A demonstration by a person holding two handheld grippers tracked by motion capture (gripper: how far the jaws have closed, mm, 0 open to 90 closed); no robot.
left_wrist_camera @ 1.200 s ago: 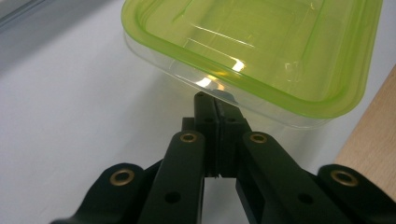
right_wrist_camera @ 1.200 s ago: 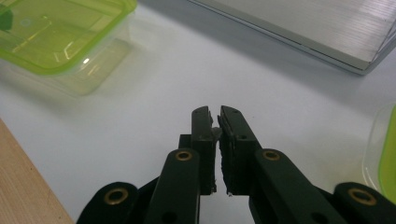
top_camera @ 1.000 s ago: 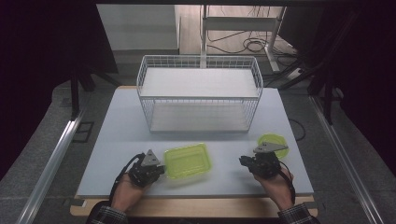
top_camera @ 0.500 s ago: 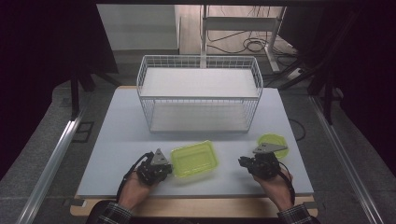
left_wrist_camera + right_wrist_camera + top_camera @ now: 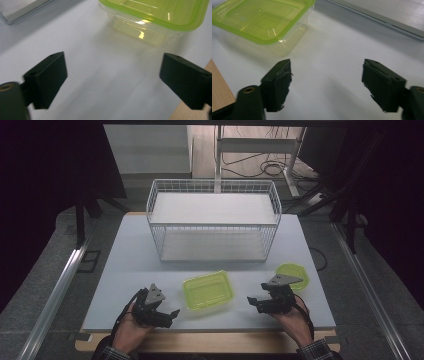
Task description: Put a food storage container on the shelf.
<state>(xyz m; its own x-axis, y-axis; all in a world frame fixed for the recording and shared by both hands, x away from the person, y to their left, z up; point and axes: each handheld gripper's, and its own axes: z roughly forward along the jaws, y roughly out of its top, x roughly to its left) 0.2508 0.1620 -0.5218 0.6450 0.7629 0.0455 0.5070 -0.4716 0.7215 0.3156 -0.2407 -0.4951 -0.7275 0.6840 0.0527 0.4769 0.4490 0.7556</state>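
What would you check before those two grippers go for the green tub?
1. Left gripper open, nothing between its jaws, which have just been opening: ok.
2. Right gripper open and empty, jaws also just opened: ok.
3. Green-lidded tub resting flat on the white table, apart from both grippers: ok.
4. Lid fully sealed: cannot tell.
5. Small green container behind the right gripper, clear of the tub: ok.
6. Wire basket stands well behind: ok.

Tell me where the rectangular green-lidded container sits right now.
In the high view the rectangular container rests on the white table near the front edge, between the left gripper and right gripper, in front of the wire basket, touching neither gripper.
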